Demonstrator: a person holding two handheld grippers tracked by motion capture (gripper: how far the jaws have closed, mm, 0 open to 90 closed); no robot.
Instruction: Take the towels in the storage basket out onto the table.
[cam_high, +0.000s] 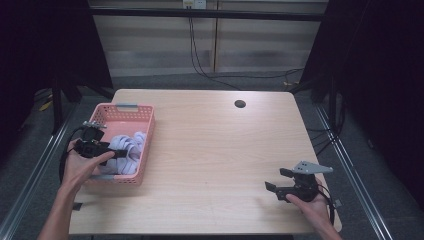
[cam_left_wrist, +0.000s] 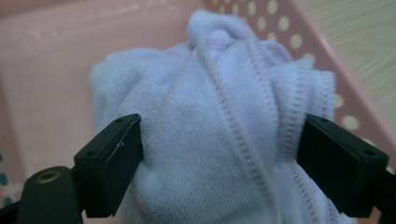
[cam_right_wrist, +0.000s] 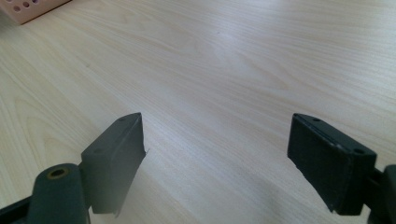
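Wide apart, left tongs (cam_left_wrist: 219, 163) straddle the lilac towel (cam_left_wrist: 215, 116) in the basket (cam_left_wrist: 327, 51).

Lilac towel (cam_left_wrist: 219, 126), soft terry with stitched hems, bunched in a crumpled heap with folds running up to a peak; lies inside the pink perforated basket (cam_high: 107, 116) at the table's left side, in the basket's near half, against its right wall

A lab-like recording booth: black curtains (cam_high: 50, 45), bare wooden table (cam_high: 215, 150), trailing wall cables (cam_high: 200, 60).
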